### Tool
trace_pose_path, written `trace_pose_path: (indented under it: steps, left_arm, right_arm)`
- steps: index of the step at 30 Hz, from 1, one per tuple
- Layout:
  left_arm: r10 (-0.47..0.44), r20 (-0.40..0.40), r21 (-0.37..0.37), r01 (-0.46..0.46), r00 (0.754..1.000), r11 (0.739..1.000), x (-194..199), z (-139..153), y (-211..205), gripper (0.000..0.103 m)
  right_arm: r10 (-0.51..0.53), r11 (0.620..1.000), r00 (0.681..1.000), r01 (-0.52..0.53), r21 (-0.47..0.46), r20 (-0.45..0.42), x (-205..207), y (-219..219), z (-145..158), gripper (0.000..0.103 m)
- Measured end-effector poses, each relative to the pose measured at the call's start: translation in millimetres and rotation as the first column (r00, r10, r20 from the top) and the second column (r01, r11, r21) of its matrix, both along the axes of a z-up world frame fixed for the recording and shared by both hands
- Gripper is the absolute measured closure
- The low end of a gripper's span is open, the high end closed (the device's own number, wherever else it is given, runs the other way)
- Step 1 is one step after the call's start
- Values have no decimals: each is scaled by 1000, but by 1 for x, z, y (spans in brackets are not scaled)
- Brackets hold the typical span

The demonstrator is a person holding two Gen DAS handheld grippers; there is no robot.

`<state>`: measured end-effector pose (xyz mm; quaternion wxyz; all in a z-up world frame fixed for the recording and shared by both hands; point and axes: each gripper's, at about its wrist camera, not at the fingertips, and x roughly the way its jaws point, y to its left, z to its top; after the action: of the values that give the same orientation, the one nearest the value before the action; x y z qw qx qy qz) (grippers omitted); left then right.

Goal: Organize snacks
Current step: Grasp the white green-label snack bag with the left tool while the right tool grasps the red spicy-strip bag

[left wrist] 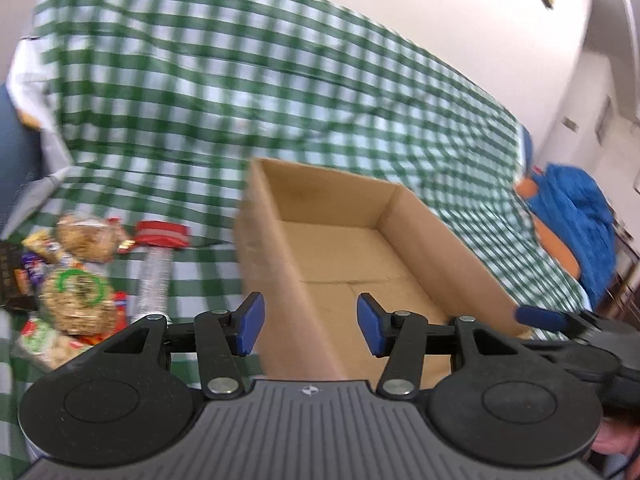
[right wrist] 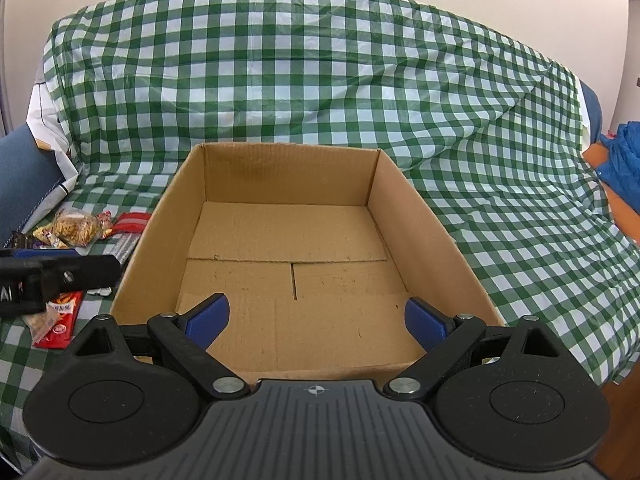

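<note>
An open, empty cardboard box (right wrist: 420,232) sits on a sofa covered with a green-checked cloth; it also shows in the left wrist view (left wrist: 432,240). A pile of snacks lies left of it: clear bags of biscuits (left wrist: 76,292), a red-capped clear packet (left wrist: 156,264), and a red packet (right wrist: 60,320). My left gripper (left wrist: 310,322) is open and empty over the box's left wall. My right gripper (right wrist: 316,318) is open and empty at the box's near edge. The left gripper's finger (right wrist: 60,268) shows at the left of the right wrist view.
The checked cloth (right wrist: 320,80) drapes the sofa back and seat. A blue garment (left wrist: 576,216) on an orange cushion lies at the right end. A blue cushion (right wrist: 24,176) is at the far left. A wall rises behind the sofa.
</note>
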<state>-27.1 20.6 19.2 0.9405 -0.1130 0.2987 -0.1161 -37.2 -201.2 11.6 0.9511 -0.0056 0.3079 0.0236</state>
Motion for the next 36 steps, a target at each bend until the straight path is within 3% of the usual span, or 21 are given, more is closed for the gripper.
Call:
trace_pose_path:
  steps: [4,6,8,12,14,18,22,23,25,27,29,36]
  left_arm:
    - [157,-44,-59,-159,987,986,7,-11,42,43]
    - [253,-69,-42,-256,965,966,9,-23,63,36]
    - [353,-121,-60,-362,928,930,11,-38,88,21]
    - [513,-255,-75,-545,820,835,20,-71,137,17]
    - [538,-305,-76,-584,785,808,23,-84,151,17]
    - [514,-359,-70,-572,779,817,36,-97,154,17]
    - [522,-356,-34,-569,775,822,34,-101,157,17]
    - [524,-357,-26,-569,773,822,33,-101,157,21]
    - [520,-358,-12,-561,775,828,27,-99,165,46]
    - [523,-365,15,-556,771,831,23,-96,169,60]
    - [544,-363,44,-569,757,821,17,-94,176,62]
    - [533,-371,-20,-581,760,814,2,-92,197,59]
  right_arm:
    - [29,999,999,-30,22,46,-3,7,2,13]
    - [59,998,995,-62,29,85,-7,14,3,22]
    - [91,995,989,-94,24,114,-9,23,3,30]
    - [161,985,974,-169,40,159,-12,41,6,34]
    - [202,977,965,-211,33,168,-12,53,7,34]
    - [296,954,938,-300,0,179,-13,82,7,32]
    - [374,926,912,-376,-23,167,-10,112,2,32]
    - [390,920,906,-392,-25,162,-8,120,0,32]
    - [418,907,897,-421,-13,145,-8,132,-4,32]
    - [439,897,890,-442,-3,123,-5,146,-9,32]
    - [459,886,882,-463,11,103,-1,158,-13,32]
    - [469,883,880,-467,45,-77,34,201,-47,31]
